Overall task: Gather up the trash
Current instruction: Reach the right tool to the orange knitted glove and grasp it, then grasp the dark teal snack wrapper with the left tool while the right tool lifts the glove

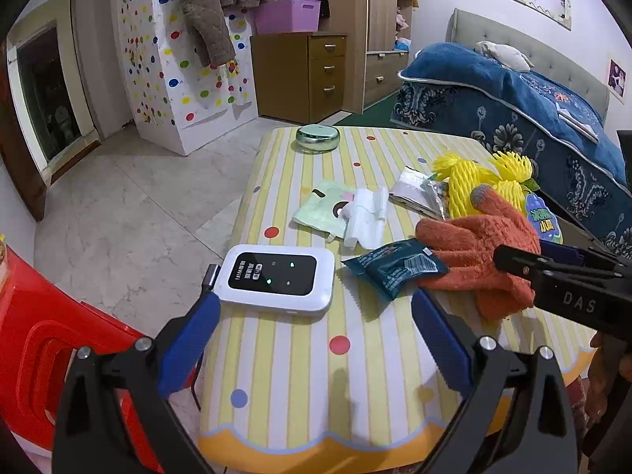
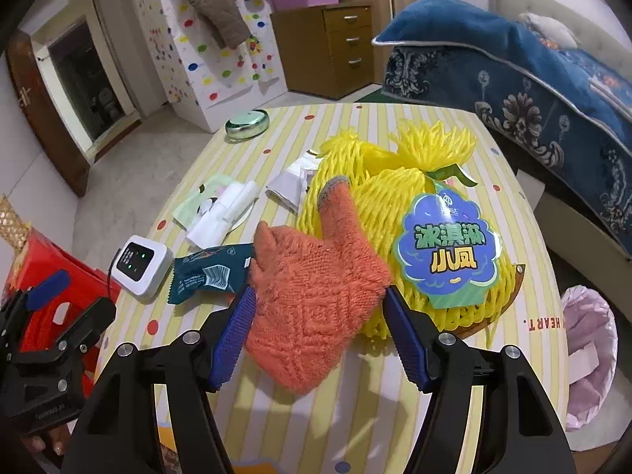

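On the striped table [image 1: 300,387] lie a dark teal snack wrapper [image 1: 395,268] [image 2: 209,272], crumpled white paper [image 1: 365,217] [image 2: 223,213], a silver foil wrapper [image 1: 418,193] and yellow foam netting [image 2: 379,193] with a blue label. An orange knit glove [image 2: 312,296] [image 1: 478,252] lies partly on the teal wrapper and the netting. My right gripper [image 2: 319,291] straddles the glove, its blue pads at the glove's sides without squeezing it. My left gripper [image 1: 316,298] is open over the table's near edge, with nothing between its fingers.
A white pocket router [image 1: 276,276] with a cable sits by the left finger. A green tissue pack [image 1: 322,213] and a round green tin [image 1: 318,138] lie farther back. A bin with a pink liner [image 2: 588,355] stands right of the table, a red stool [image 1: 47,351] left, a bed beyond.
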`<move>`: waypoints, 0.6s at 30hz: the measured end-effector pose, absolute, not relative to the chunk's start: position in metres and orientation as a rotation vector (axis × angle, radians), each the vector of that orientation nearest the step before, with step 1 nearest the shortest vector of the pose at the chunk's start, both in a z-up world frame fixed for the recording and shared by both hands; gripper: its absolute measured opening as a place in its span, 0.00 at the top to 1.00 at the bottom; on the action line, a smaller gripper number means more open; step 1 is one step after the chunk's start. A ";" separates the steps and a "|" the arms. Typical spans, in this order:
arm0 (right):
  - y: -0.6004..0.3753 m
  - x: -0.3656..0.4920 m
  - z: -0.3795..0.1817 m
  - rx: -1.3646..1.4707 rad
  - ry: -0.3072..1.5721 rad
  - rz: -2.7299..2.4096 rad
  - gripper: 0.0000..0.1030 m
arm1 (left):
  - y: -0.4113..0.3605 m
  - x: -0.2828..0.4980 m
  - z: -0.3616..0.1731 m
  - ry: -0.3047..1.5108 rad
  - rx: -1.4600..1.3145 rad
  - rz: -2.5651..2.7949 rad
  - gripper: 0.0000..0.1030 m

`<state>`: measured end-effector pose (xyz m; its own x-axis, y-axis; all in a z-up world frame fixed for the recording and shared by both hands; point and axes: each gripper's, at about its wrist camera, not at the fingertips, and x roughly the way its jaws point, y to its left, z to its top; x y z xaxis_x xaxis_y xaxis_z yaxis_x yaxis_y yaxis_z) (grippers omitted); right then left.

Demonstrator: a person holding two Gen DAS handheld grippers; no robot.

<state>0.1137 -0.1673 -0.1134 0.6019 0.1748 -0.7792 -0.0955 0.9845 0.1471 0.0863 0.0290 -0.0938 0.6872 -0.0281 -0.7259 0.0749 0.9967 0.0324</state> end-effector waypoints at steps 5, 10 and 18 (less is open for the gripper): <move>-0.167 0.112 -0.113 0.092 0.915 0.148 0.40 | 0.028 0.084 -0.096 0.818 0.065 -0.076 0.08; -0.169 0.107 -0.115 0.093 0.922 0.129 0.55 | 0.023 0.084 -0.098 0.835 0.068 -0.088 0.08; -0.187 0.084 -0.095 0.114 0.859 0.122 0.80 | 0.020 0.076 -0.098 0.827 0.077 -0.129 0.08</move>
<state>0.0840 -0.1865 -0.0946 0.6474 0.1529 -0.7467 -0.0610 0.9869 0.1492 0.0763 0.0201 -0.0975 0.6698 -0.0842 -0.7378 0.1441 0.9894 0.0179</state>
